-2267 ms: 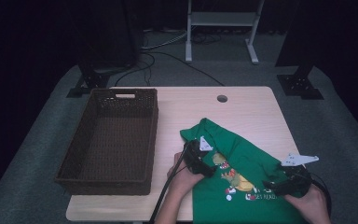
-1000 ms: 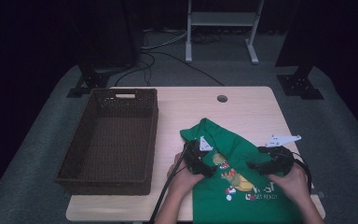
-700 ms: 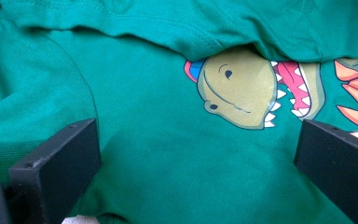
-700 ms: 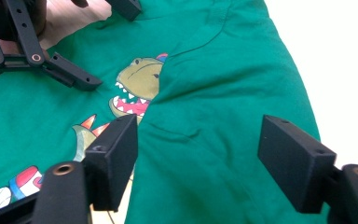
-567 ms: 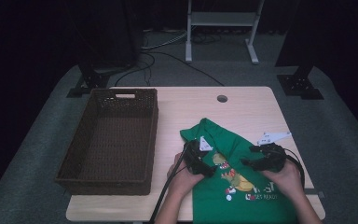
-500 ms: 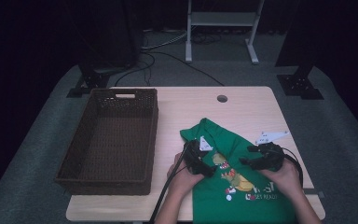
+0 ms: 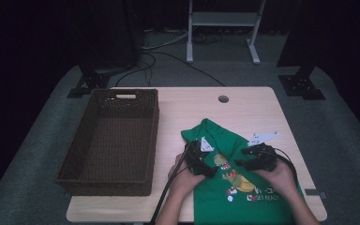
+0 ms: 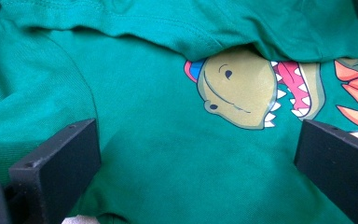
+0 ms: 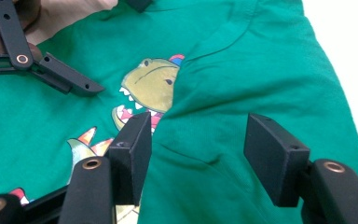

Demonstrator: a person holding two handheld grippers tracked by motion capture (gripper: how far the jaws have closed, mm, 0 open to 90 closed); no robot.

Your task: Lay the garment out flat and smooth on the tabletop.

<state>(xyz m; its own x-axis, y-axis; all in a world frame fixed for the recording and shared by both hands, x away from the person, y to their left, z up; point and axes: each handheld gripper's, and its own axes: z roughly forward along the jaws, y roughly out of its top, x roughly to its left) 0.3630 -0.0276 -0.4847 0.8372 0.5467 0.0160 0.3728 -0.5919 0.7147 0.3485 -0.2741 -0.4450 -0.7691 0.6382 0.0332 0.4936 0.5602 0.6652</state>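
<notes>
Dark room, grey carpet, pale wooden table (image 7: pixel 258 105) at frame centre in the high view; brown wicker basket (image 7: pixel 110 140) on its left half; round cable hole (image 7: pixel 223 99) near the far edge. Green shirt (image 7: pixel 215 138) with dinosaur print lies at lower centre-right, reaching the near edge. Left gripper (image 7: pixel 212 171) sits on the shirt's left part, hand (image 7: pixel 183 176) behind it, cable trailing to the bottom edge. Right gripper (image 7: pixel 242 157) sits on the shirt's right part, grey plate above it, hand (image 7: pixel 281 176) at lower right. Left gripper view: shirt (image 8: pixel 158 140) spread under the jaws, which stand wide apart at lower left and lower right, nothing between the pads but flat cloth; dinosaur head (image 8: pixel 237 88) at centre-right, partly under a fold (image 8: pixel 177 32) of cloth across the top. Right gripper view: jaws part-way apart and just been closing, straddling a raised fold (image 9: pixel 205 126) of shirt at lower centre, pads not yet pressing it; dinosaur head (image 9: pixel 151 86) left of centre; left gripper's linkage (image 9: pixel 51 70) at upper left; bare table (image 9: pixel 349 51) at upper right.
</notes>
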